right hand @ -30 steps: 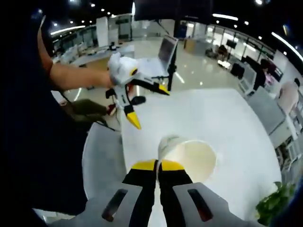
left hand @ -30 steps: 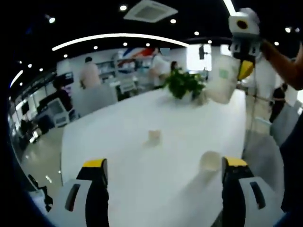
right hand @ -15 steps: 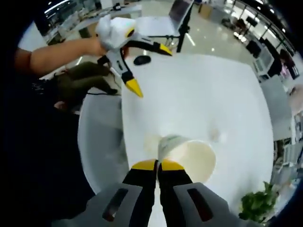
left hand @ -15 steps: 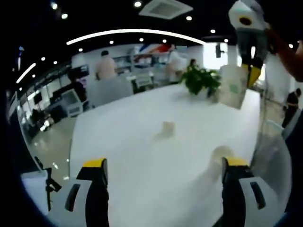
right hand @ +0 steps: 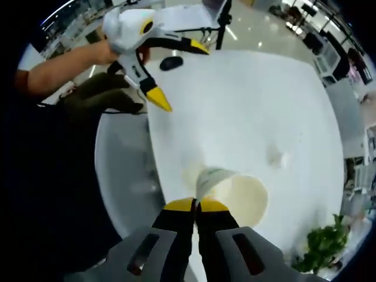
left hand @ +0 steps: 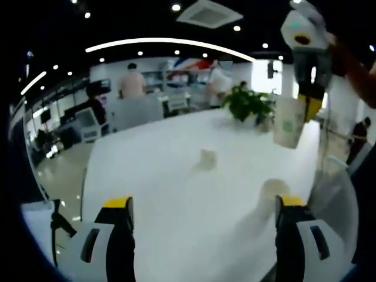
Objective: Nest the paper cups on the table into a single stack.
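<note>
Above the white counter (right hand: 247, 111), the right hand-held gripper (right hand: 196, 204) is clenched on a paper cup's (right hand: 238, 194) rim. Left hand-held gripper (left hand: 202, 205): released, jaws wide. Two more cups rest on the counter: one mid-counter (left hand: 207, 158), one near its edge (left hand: 274, 191).

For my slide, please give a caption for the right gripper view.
Right gripper holds a paper cup by its rim above the white table; left gripper open.

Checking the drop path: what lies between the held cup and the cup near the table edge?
In the left gripper view, only air separates the held cup from the edge cup.
</note>
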`<action>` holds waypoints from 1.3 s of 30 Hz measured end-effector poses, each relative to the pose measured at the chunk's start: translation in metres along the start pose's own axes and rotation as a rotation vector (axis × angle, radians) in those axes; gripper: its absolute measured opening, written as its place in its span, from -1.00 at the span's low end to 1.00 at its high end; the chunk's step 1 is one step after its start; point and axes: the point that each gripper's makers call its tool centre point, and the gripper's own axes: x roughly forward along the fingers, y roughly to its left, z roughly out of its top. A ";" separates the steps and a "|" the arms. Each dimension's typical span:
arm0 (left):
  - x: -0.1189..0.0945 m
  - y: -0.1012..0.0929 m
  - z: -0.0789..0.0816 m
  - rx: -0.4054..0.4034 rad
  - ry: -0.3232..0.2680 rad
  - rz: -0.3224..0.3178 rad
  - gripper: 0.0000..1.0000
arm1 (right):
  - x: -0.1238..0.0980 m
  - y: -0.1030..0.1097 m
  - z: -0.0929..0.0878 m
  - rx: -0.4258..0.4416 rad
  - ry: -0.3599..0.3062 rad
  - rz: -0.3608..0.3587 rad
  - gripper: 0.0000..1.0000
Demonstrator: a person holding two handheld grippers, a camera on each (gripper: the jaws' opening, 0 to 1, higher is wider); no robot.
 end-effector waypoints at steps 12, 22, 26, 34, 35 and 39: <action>0.000 -0.009 0.000 0.080 -0.004 -0.051 0.97 | -0.008 0.007 -0.008 -0.009 0.002 0.002 -1.00; -0.002 -0.013 -0.003 0.077 0.006 -0.070 0.97 | -0.003 0.012 -0.006 -0.011 0.005 0.012 -1.00; -0.002 -0.015 -0.005 0.085 0.012 -0.071 0.97 | -0.001 0.013 -0.005 -0.016 0.003 0.014 -1.00; -0.003 -0.018 -0.002 0.077 0.000 -0.064 0.97 | 0.005 0.015 -0.005 -0.013 0.001 0.018 -1.00; -0.003 -0.019 -0.002 0.077 -0.001 -0.063 0.97 | 0.007 0.016 -0.006 -0.013 0.002 0.022 -1.00; -0.003 -0.020 -0.002 0.077 -0.001 -0.060 0.97 | 0.014 0.016 -0.008 -0.011 0.008 0.029 -1.00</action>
